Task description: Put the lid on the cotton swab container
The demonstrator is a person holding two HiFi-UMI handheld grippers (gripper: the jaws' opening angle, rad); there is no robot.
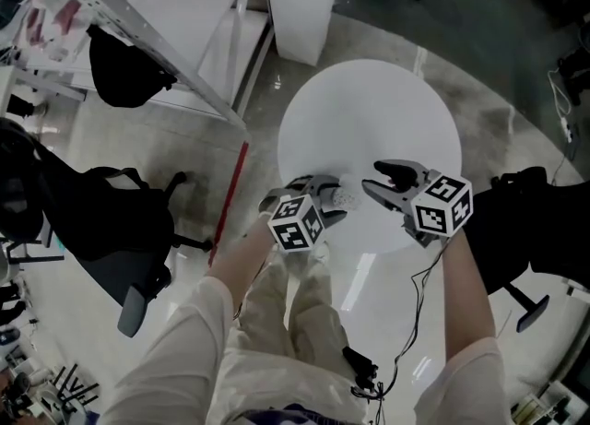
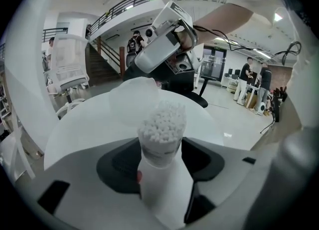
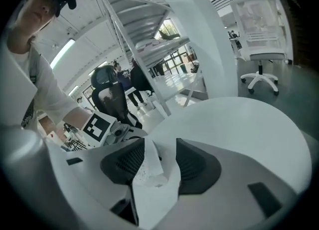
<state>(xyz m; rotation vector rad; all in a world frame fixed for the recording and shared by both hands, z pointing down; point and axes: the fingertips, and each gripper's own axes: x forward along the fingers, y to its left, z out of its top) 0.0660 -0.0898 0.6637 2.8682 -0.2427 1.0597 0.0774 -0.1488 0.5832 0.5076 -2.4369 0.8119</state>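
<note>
The left tool (image 2: 160,160) was clenched, partly open, on the upright cotton swab container (image 2: 162,124). The clear lid (image 3: 150,173) was gripped in the half-open right tool (image 3: 158,160).

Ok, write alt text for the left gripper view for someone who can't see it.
An open cotton swab container, packed with white swab tips and without a lid, is gripped between the dark jaws of the left gripper. Behind it is a round white table in a bright hall.

At the table's (image 1: 369,110) near edge, the cotton swab container (image 2: 160,126) in the left gripper (image 2: 159,145) is left of the right gripper's (image 3: 158,150) lid (image 3: 151,170).
</note>
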